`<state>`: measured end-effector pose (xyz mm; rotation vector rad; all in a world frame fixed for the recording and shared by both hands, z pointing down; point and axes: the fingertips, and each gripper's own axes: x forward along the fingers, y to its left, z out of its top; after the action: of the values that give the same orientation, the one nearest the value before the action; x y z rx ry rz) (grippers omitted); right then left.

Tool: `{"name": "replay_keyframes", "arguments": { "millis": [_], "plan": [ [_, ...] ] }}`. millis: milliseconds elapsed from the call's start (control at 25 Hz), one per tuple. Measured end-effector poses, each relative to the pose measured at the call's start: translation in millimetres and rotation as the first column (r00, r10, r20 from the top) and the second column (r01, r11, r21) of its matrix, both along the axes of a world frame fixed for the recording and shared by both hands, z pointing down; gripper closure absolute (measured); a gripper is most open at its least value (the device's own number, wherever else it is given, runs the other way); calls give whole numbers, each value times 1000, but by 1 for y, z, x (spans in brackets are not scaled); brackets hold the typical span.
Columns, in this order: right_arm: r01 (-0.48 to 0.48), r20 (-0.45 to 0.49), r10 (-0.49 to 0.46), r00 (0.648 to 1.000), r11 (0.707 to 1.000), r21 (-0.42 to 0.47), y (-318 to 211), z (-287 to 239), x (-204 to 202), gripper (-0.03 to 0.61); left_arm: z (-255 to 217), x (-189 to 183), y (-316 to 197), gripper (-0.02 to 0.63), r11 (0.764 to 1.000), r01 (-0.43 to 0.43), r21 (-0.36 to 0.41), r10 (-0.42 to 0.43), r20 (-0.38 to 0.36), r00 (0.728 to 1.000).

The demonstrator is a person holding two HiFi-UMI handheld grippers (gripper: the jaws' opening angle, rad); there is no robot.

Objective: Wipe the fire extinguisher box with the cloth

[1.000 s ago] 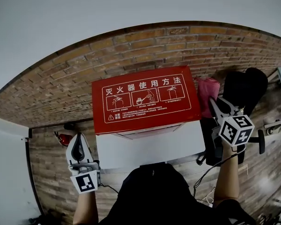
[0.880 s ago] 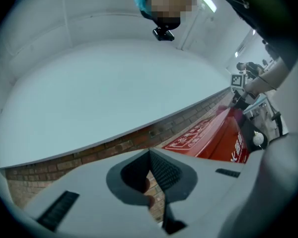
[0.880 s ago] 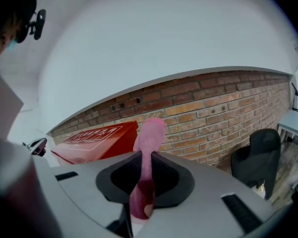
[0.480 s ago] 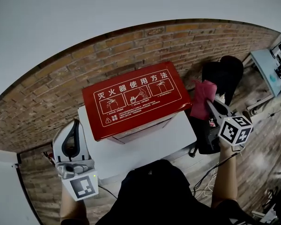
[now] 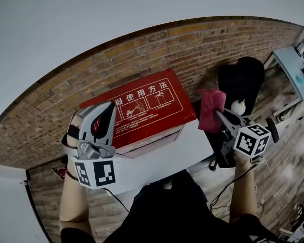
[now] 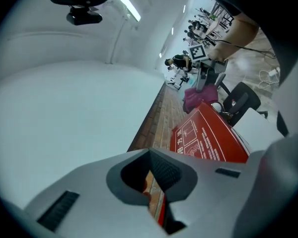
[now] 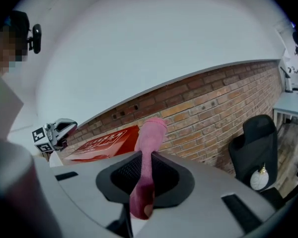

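While our right gripper (image 5: 220,116) clamps the pink cloth (image 5: 211,110), held upright just right of the red-lidded fire extinguisher box (image 5: 159,113), our left gripper (image 5: 105,111) is fully closed, empty, at the box's left end. Box sits by the brick wall (image 5: 192,39).

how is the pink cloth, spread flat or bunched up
Bunched up: the pink cloth is pinched in the right gripper and stands up from it as a narrow wad, off the fire extinguisher box.
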<state>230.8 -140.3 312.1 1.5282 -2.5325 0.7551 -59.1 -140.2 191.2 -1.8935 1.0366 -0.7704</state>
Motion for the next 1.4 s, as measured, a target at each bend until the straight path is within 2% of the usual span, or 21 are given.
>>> {"name": "replay_keyframes", "arguments": {
  "millis": [160,280,440,600,800,920,1160,1400],
  "plan": [
    [88,44,-87,995,996,-15,-21,8,10,517,14,40,-23,592,999,29,-46,-26,48,999],
    [157,56,-155,986,987,-23,-39,14,18,517,23,61,-44,592,996,72,-46,-68,87,994],
    [231,59,-230,971,973,-18,-61,18,31,517,40,84,-69,592,990,108,-90,-97,120,988],
    [279,87,-277,957,960,-21,-75,24,43,517,60,101,-88,592,978,139,-155,-115,153,982],
    [343,156,-334,930,939,-36,-90,33,49,517,70,105,-104,592,963,191,-190,-156,186,970],
    [391,224,-372,901,919,-48,-98,39,45,517,76,102,-110,592,952,222,-210,-182,193,964],
    [495,350,-453,820,868,-39,-110,38,19,517,79,99,-113,592,939,259,-227,-217,197,956],
    [561,463,-478,746,826,-51,-130,36,-15,517,86,97,-116,592,923,274,-272,-216,223,950]
  ]
}}
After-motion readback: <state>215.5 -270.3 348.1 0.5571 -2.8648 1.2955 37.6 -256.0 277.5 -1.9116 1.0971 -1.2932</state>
